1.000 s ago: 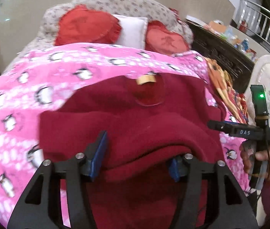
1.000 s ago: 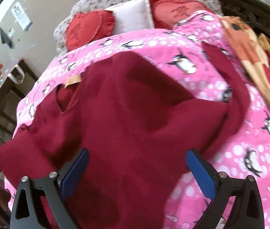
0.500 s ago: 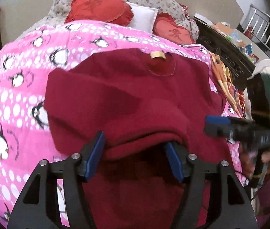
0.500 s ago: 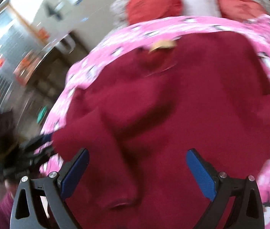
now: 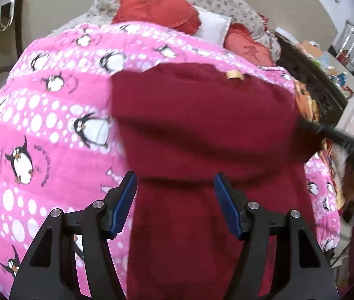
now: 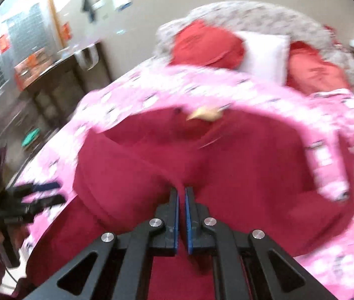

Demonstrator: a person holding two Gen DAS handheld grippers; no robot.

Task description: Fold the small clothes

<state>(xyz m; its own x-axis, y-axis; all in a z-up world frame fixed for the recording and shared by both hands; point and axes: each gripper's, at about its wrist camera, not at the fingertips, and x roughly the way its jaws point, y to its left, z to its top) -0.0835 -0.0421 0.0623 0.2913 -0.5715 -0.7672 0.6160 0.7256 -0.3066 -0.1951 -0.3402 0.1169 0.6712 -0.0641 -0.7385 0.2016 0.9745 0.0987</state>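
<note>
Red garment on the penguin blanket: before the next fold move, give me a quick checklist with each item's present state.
1. Right gripper closed on a pinch of the red garment: ok; its jaws have just been closing.
2. Left gripper gripping cloth: not ok, the pads stand apart from the fabric.
3. Garment lying on the pink penguin blanket: ok.
4. Collar label visible at the far end: ok.
5. Garment flat and smooth: not ok, bunched in folds.

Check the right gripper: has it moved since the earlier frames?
Yes. The right gripper has swung left: the white pillow sits further right in its view, and its jaws have closed, seemingly pinching the dark red garment.
</note>
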